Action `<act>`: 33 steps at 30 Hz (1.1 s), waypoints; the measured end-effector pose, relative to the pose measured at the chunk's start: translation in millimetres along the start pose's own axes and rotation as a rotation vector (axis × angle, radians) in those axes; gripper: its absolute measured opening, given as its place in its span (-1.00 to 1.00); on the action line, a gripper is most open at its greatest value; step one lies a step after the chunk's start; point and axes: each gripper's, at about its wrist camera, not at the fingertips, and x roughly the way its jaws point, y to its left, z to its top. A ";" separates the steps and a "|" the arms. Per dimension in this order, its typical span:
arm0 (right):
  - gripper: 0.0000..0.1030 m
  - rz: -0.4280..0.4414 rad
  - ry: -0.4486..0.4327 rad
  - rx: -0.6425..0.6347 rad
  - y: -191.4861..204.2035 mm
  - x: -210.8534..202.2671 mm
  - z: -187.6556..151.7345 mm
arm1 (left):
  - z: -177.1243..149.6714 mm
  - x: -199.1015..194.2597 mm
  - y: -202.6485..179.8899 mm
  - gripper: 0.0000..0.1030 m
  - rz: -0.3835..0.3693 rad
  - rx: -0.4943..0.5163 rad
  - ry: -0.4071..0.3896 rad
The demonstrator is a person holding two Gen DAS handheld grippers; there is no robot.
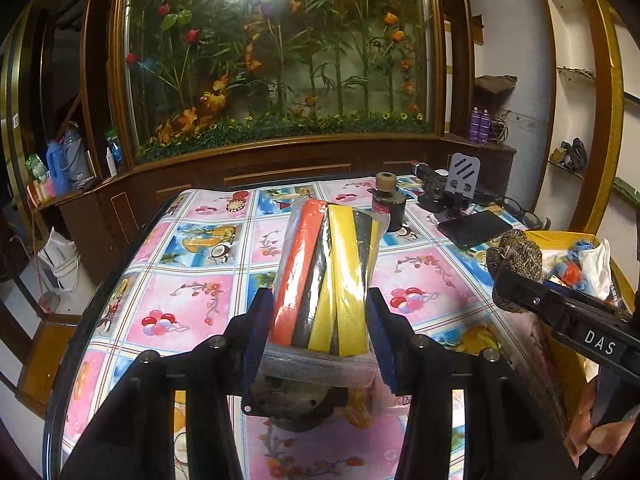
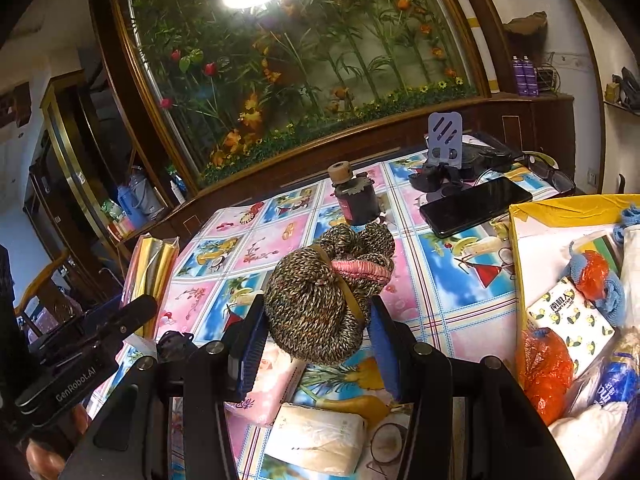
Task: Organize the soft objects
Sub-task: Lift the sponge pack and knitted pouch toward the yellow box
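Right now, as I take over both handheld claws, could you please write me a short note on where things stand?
Left claw: shut on the clear pack of orange, black and yellow rolls, held above the table.
Right claw: shut on the brown knitted bundle, also off the table.
Yellow box at the right already holds soft items, such as the lemon-print tissue pack.
Left on the table near you: the pink pack and the beige pack.
Likely next: put both held items into the box, then collect those two packs.
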 end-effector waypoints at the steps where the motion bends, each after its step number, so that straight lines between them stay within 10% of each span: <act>1: 0.03 0.000 -0.002 0.000 -0.4 -1.0 0.0 | -0.6 -0.9 -2.3 -0.10 0.001 0.006 -0.003; 26: 0.02 -0.005 -0.105 0.108 -40.4 -47.0 4.4 | -7.9 -10.1 -83.0 -0.11 -0.144 0.072 0.015; 33: 0.02 -0.005 -0.121 0.120 -50.5 -62.1 4.2 | 13.1 -10.7 -29.5 -0.11 -0.136 -0.082 0.019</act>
